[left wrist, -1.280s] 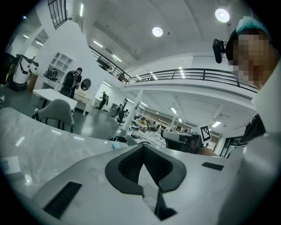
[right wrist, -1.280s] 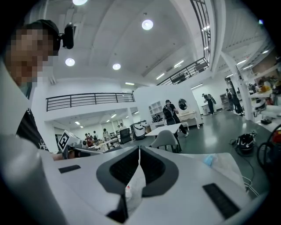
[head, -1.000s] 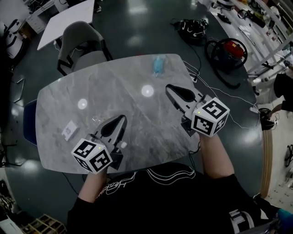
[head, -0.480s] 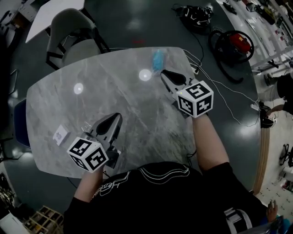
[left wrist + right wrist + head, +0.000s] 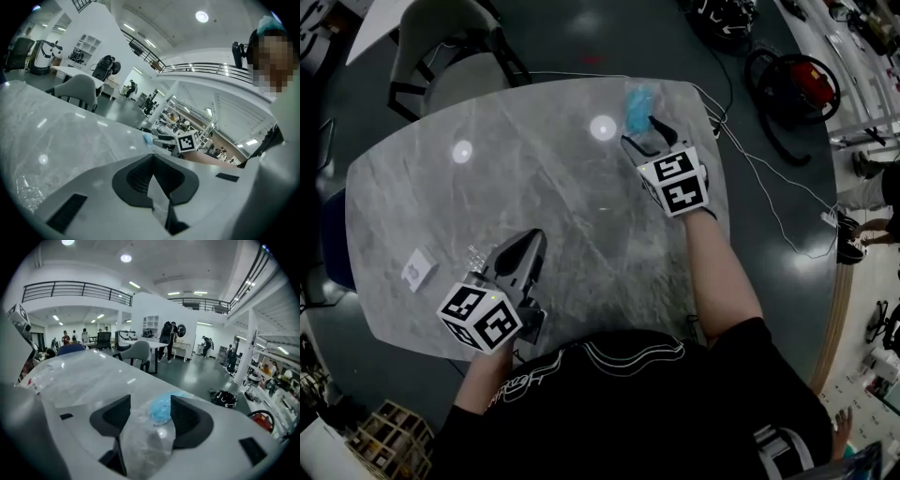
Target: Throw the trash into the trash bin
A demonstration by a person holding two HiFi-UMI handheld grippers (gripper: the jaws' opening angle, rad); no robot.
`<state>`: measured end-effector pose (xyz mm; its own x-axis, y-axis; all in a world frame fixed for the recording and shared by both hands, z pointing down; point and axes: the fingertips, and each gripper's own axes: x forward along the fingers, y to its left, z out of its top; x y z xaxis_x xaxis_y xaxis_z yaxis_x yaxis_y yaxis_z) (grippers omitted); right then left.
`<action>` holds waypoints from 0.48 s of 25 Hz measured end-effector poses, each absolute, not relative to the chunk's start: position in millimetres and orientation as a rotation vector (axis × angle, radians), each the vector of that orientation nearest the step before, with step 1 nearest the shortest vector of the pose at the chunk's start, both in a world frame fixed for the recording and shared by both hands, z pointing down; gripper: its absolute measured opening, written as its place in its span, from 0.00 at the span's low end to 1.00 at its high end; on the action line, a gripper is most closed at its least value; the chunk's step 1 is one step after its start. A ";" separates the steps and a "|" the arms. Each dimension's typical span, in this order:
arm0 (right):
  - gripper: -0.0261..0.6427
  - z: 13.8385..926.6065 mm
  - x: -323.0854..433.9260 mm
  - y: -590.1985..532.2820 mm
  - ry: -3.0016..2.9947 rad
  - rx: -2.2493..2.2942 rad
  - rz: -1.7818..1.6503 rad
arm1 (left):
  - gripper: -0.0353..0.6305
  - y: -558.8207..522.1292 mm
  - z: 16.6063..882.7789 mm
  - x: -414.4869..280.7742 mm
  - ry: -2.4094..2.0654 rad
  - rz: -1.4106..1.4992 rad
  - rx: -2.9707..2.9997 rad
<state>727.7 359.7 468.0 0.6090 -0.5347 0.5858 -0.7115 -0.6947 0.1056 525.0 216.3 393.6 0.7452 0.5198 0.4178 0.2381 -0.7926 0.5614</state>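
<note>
A crumpled blue wad [image 5: 637, 98] lies near the far edge of the grey marble table [image 5: 581, 216]. My right gripper [image 5: 644, 137] reaches toward it, and its jaws have just been opening. In the right gripper view the blue wad [image 5: 161, 408] sits just past the tips of the right gripper [image 5: 151, 403], untouched by the pads. A crumpled clear plastic piece [image 5: 475, 255] lies beside my left gripper [image 5: 523, 246], which is shut and empty. The left gripper view shows the left gripper [image 5: 152, 160] with its jaws together and the clear plastic [image 5: 28, 190] at lower left.
A small white packet [image 5: 417, 270] lies near the table's left edge. A grey chair [image 5: 441, 37] stands beyond the far left corner. A red vacuum [image 5: 802, 80], a black bag [image 5: 727, 14] and cables [image 5: 769, 202] are on the floor to the right.
The right gripper has travelled toward the table's far edge up to the blue wad, and its jaws went from shut to open. The left gripper has sunk slightly, still shut.
</note>
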 end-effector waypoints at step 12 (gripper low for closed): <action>0.42 526.9 750.9 361.6 -0.863 2.355 0.956 | 0.06 200.3 409.2 523.4 0.518 0.833 2.451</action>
<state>750.9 361.6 526.9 0.5632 -0.3774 0.7351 -0.6924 -0.7010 0.1706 523.4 200.3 409.2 0.7411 0.4934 0.4552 0.1901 -0.8046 0.5626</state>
